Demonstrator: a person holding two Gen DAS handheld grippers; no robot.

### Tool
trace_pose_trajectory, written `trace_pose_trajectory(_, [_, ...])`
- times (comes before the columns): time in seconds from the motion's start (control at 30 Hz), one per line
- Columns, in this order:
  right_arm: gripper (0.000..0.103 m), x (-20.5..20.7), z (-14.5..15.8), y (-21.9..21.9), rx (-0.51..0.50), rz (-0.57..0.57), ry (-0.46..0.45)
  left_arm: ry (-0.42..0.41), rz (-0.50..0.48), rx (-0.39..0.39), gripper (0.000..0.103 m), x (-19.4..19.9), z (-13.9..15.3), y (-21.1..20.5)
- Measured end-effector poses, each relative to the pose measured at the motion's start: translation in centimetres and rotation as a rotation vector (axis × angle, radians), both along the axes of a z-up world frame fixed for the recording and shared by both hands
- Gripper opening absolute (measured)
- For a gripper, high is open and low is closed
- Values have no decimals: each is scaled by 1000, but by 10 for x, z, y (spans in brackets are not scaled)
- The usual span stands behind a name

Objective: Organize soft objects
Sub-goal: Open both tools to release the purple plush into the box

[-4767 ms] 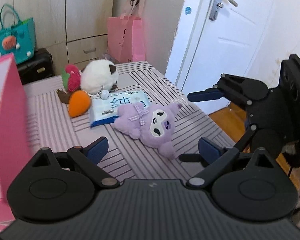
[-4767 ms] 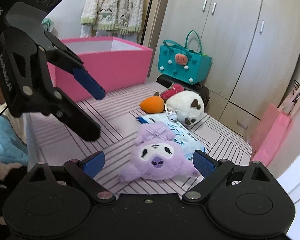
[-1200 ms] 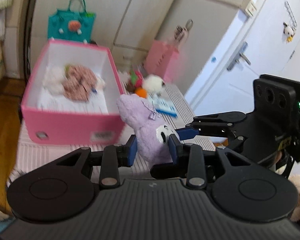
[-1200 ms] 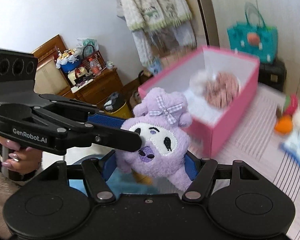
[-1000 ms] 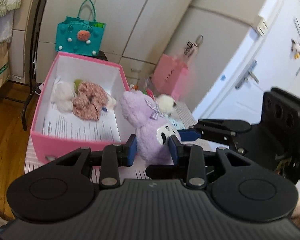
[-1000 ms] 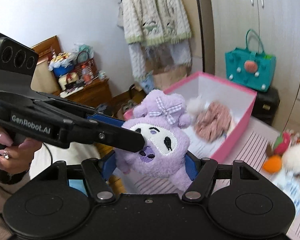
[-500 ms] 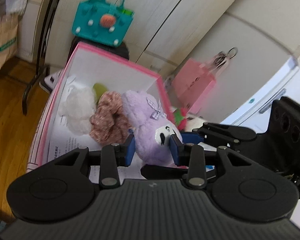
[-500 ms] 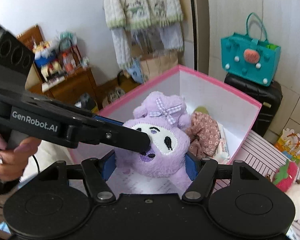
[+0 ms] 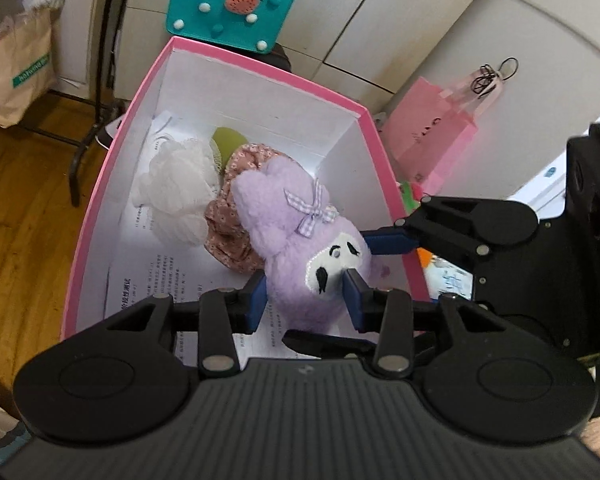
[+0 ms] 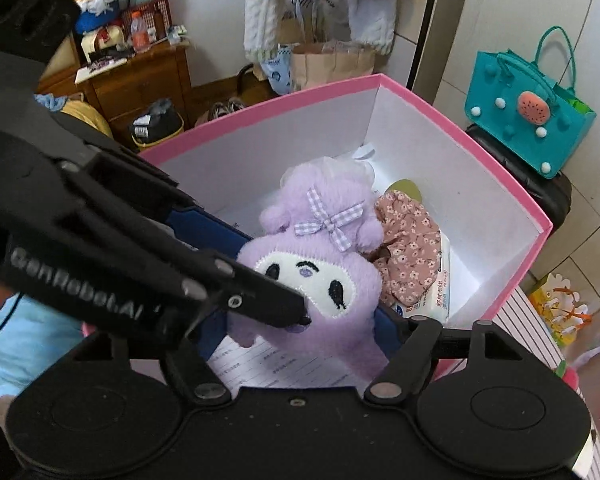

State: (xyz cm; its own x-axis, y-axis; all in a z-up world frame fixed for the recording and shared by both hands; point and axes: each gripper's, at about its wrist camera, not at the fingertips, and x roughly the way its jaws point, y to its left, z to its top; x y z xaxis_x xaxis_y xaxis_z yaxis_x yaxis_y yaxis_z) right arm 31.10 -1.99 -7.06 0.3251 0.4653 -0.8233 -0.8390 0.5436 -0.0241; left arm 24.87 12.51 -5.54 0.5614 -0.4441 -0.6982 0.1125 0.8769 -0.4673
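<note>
The purple plush (image 9: 300, 240) with a checked bow sits low inside the pink box (image 9: 260, 66), face toward the right wrist camera (image 10: 324, 264). My left gripper (image 9: 304, 300) has its blue pads on the plush's lower body, and its jaws are opening. My right gripper (image 10: 300, 336) holds the same plush from the other side, its right pad against the plush and its left pad hidden behind the left gripper's arm; its jaws are opening too. One of the right gripper's fingers (image 9: 388, 240) reaches in over the box's right wall.
In the box lie a white mesh puff (image 9: 176, 196), a brown floral fabric piece (image 9: 228, 240), a green item (image 9: 228, 140), a wipes pack (image 10: 432, 292) and printed paper (image 9: 148, 276). A teal bag (image 9: 228, 4) and a pink bag (image 9: 432, 144) stand behind. Wooden floor (image 9: 20, 220) lies left.
Both grippers carried the purple plush from beside the box to over it and down inside. The box now fills both views. The jaws look slightly wider.
</note>
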Motion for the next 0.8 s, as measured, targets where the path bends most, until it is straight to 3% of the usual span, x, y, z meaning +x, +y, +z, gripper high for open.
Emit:
trace_pose_trajectory(0.17, [82, -14, 4, -5, -20, -12, -89, -35, 48, 55, 49, -13, 9, 5])
trace_pose_trajectory(0.37, [82, -39, 26, -28, 32, -38, -141, -120, 82, 111, 52, -40, 38, 16])
trace_pose_trajectory(0.8, [82, -105, 86, -100, 263, -126, -146, -265, -70, 219, 59, -118, 113, -9])
